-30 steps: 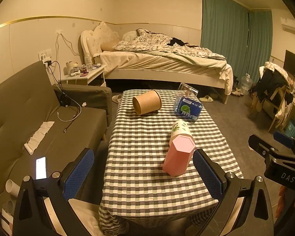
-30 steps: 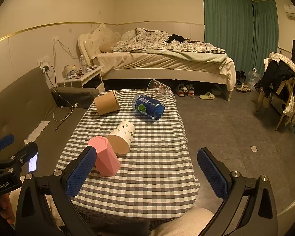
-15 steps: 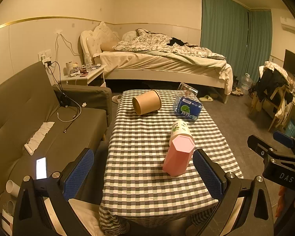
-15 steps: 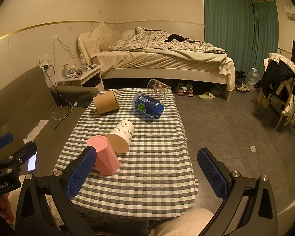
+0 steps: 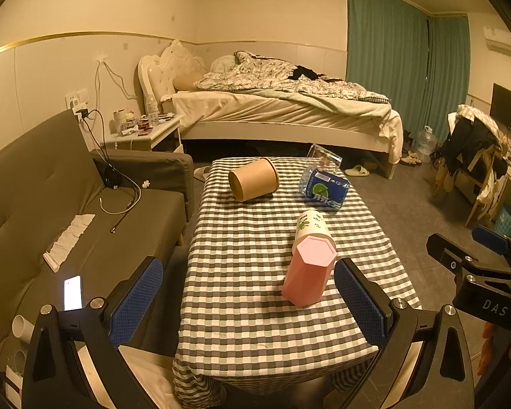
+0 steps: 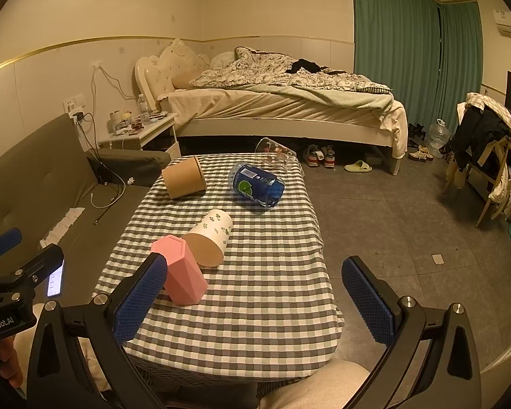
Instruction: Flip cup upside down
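Several cups lie on their sides on a checkered table (image 5: 242, 306) (image 6: 272, 289). A pink faceted cup (image 5: 308, 272) (image 6: 180, 274) lies nearest. A white cup with green print (image 5: 311, 225) (image 6: 211, 235) touches it behind. A brown paper cup (image 5: 253, 184) (image 6: 184, 182), a blue-labelled clear cup (image 5: 323, 189) (image 6: 257, 185) and a clear glass (image 5: 323, 160) (image 6: 276, 158) lie farther back. My left gripper (image 5: 248, 303) is open and empty, short of the pink cup. My right gripper (image 6: 255, 306) is open and empty above the table's near edge.
A grey sofa (image 5: 51, 204) with a lit phone (image 5: 72, 293) and cables stands left of the table. A bed (image 5: 282, 116) and a nightstand (image 5: 143, 133) stand behind. A chair with clothes (image 6: 487, 150) stands at the right on bare floor.
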Motion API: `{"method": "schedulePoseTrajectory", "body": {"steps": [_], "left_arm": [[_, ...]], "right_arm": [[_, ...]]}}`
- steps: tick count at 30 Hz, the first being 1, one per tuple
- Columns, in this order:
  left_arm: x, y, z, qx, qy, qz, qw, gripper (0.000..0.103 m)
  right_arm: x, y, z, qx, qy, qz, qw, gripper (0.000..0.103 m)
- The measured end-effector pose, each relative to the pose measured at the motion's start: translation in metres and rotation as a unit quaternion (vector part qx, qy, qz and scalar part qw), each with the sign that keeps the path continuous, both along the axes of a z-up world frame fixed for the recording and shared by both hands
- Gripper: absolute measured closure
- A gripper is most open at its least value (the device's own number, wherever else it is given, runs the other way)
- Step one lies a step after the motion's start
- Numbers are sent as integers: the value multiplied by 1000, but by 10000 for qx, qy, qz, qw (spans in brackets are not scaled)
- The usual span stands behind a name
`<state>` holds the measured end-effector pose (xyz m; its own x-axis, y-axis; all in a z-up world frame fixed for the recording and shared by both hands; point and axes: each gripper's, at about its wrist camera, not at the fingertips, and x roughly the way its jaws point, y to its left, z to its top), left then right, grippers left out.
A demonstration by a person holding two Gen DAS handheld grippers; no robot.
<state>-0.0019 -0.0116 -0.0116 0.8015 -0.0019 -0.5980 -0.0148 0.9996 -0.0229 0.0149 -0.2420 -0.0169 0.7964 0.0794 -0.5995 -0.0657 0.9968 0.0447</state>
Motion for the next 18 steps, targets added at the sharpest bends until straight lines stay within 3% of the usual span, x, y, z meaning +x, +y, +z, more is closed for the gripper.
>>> {"method": "schedulePoseTrajectory", "body": {"steps": [18], "left_arm": [[-1,1,-1,32,9,-59,10000,0]], "right_arm": [[1,1,-1,2,42,-3,10000,0]]}}
